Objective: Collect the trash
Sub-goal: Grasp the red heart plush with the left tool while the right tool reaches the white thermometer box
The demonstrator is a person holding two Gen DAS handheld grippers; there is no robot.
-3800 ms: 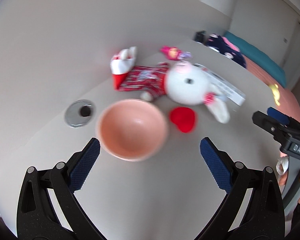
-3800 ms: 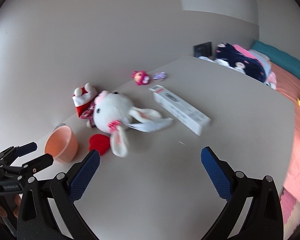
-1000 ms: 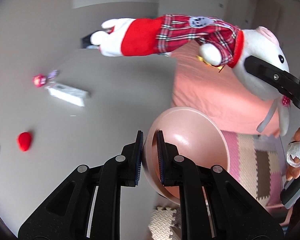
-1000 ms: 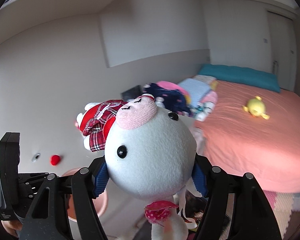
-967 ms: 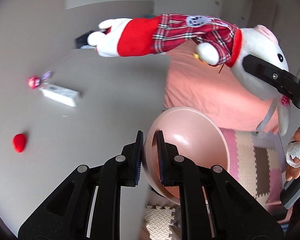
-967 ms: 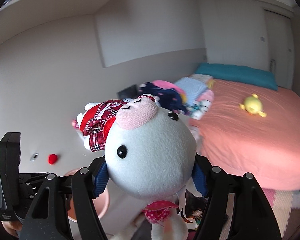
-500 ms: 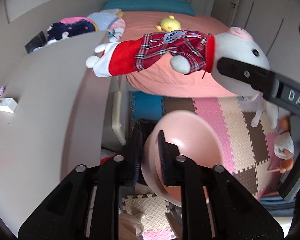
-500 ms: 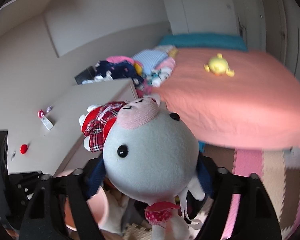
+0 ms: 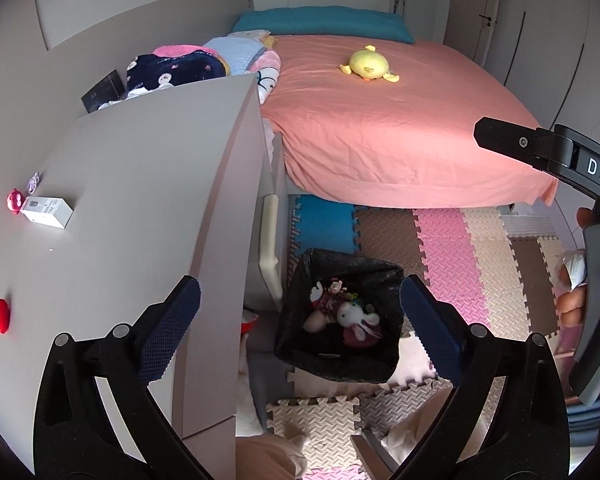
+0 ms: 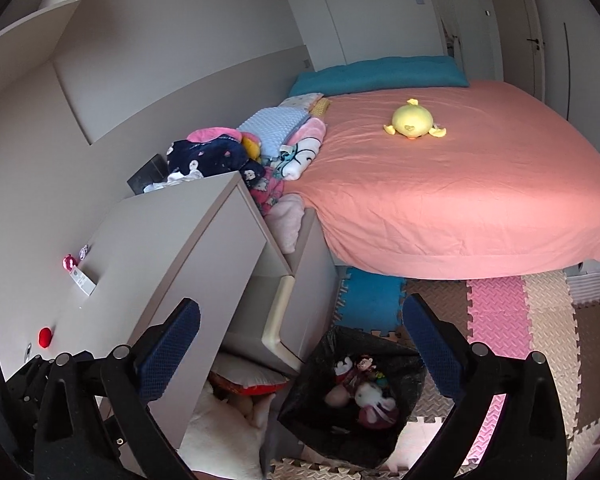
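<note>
Both tools, left and right, now gape empty; the bunny and bowl they carried lie in the bin, lower centre. Red heart, box remain on the table, left.

We look steeply down from high above the black bin in both wrist views, facing the bed; our right view sits farther back. Both share bin, bed, desk.

Bin: black-lined, open, standing on floor mats beside desk;
Plush rabbit: white, lying inside bin;
Pink bowl: inside bin, touching rabbit
</note>
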